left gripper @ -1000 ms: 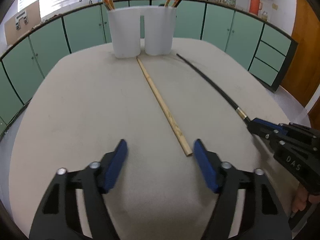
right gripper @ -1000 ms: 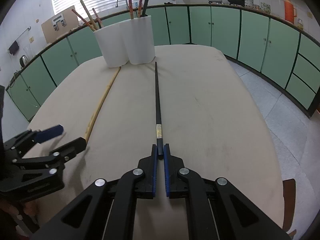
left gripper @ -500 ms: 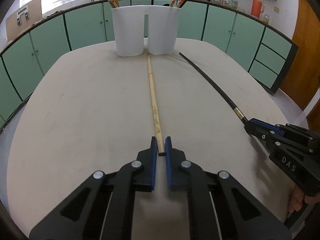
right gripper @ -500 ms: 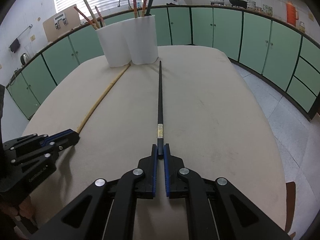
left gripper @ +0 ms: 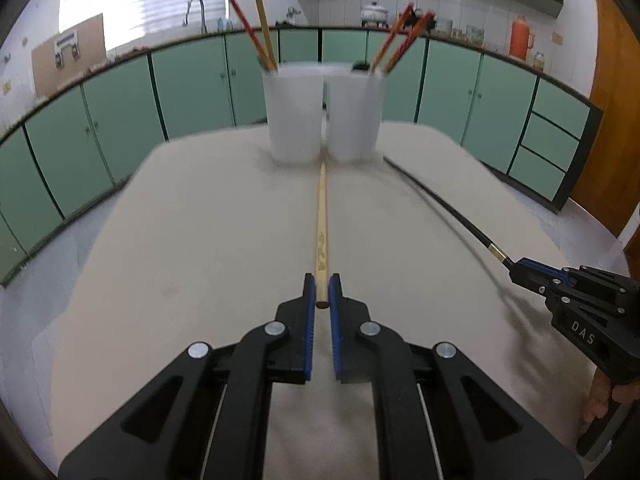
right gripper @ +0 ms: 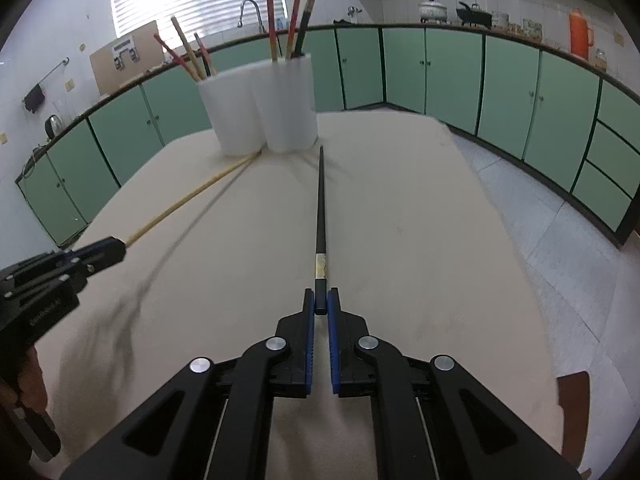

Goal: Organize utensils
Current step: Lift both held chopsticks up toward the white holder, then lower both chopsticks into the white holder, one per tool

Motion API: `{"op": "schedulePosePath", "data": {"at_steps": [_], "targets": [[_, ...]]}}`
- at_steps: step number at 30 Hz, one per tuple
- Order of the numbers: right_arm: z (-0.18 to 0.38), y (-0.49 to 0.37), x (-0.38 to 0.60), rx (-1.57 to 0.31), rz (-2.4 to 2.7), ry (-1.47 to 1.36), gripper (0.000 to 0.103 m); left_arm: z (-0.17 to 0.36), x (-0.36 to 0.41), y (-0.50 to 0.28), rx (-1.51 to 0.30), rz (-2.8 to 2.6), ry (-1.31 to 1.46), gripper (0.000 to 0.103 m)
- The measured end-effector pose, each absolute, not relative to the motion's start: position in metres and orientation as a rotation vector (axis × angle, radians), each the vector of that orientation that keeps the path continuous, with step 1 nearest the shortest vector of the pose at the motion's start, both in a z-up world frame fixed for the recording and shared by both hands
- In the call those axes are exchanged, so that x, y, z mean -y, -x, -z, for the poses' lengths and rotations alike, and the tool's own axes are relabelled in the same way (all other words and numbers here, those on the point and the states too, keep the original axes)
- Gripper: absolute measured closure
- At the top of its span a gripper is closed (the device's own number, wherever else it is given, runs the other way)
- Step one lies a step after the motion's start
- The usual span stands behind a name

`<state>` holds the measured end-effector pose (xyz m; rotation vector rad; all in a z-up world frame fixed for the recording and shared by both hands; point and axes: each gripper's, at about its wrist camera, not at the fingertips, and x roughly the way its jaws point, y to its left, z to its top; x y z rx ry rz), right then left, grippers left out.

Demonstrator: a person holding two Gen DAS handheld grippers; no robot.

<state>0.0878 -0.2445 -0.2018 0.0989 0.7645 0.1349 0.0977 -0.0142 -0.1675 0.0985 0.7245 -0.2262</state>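
My left gripper is shut on the near end of a long wooden chopstick, held above the table and pointing at two white cups. My right gripper is shut on the near end of a long black chopstick, also lifted and pointing at the cups. The left white cup holds red and wooden chopsticks; the right white cup holds red ones. In the right wrist view the cups stand at the far end, and the left gripper shows at left. The right gripper shows at right in the left wrist view.
The beige table has rounded edges, with floor beyond its right side. Green cabinets line the walls around the table. A counter with a sink, pots and an orange jug runs along the back.
My left gripper closed on the wooden chopstick's near end and lifted it. Both chopsticks have risen off the table, still pointing toward the cups.
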Motion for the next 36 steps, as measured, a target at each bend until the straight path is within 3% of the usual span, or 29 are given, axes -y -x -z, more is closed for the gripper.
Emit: {"op": "schedulePosePath", "data": {"at_steps": [18, 36], "targets": [[0.096, -0.082, 0.25, -0.528, -0.158, -0.002, 0.097, 0.061, 0.007, -0.078, -0.457, 0.253, -0.07, 0.097], [0.018, -0.122, 0.248, -0.493, -0.358, -0.025, 0.097, 0.005, 0.019, -0.096, -0.39, 0.352, -0.044, 0.097]]}}
